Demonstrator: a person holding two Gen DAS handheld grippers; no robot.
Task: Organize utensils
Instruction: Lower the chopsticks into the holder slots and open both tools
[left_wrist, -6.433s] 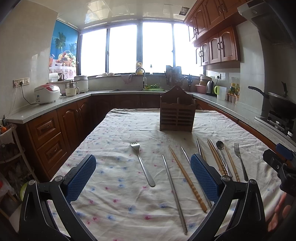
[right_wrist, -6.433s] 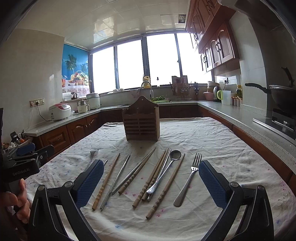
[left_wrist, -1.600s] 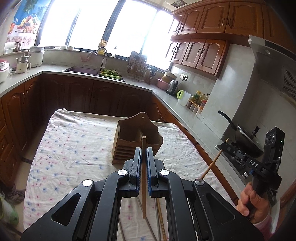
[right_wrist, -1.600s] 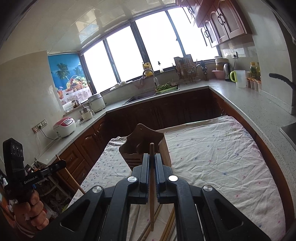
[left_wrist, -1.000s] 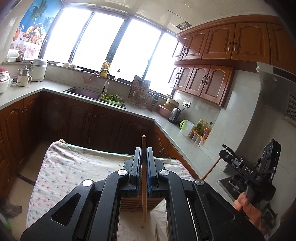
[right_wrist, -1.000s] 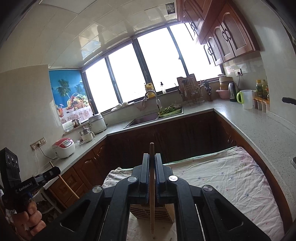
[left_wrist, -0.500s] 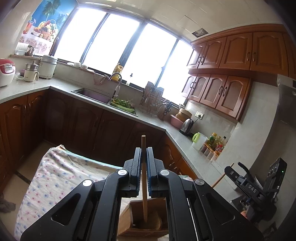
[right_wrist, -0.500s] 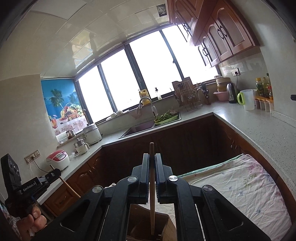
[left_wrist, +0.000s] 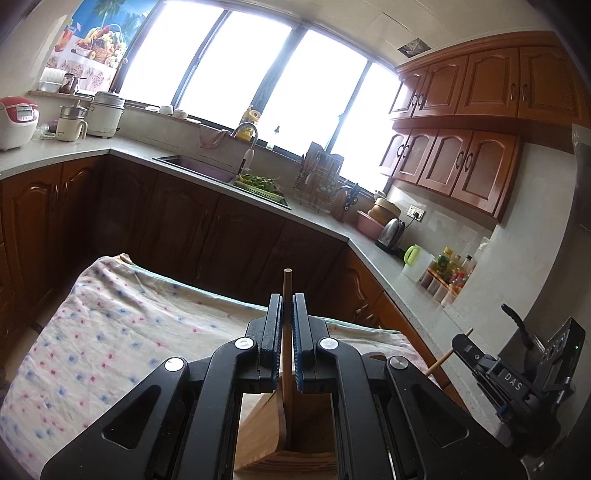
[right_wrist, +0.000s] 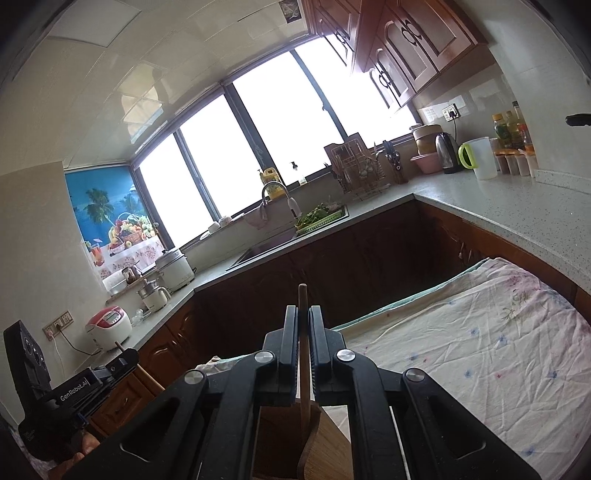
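Both grippers have come down since half a second ago: the holder, then only a sliver at the bottom of each wrist view, now fills more of the space under the fingers, and the far counter sits higher in each picture.

Much is hidden. The black gripper frames cover most of the holder (left_wrist: 295, 432), so only a slice of its pale wooden wall and its inner floor shows in the left view, and its compartments cannot be told apart. The lower end of each chopstick runs down behind the fingers into the holder; whether either tip touches the bottom cannot be told. The other utensils are out of sight. The cloth (left_wrist: 110, 332) on the table is cut off by the gripper bodies.

The left gripper (left_wrist: 287, 332) points forward and a little downward over the holder, its blue pads pinched on a chopstick (left_wrist: 287, 291) that stands upright between them, the top sticking out above the fingertips. The right gripper (right_wrist: 303, 343) does the same, tight on its own chopstick (right_wrist: 303, 299). In the left view the right gripper appears at the far right edge with its stick slanting; in the right view the left one sits at the lower left, a hand (right_wrist: 83, 452) partly seen below it.

Both chopsticks are plain brown wood, round and slim.
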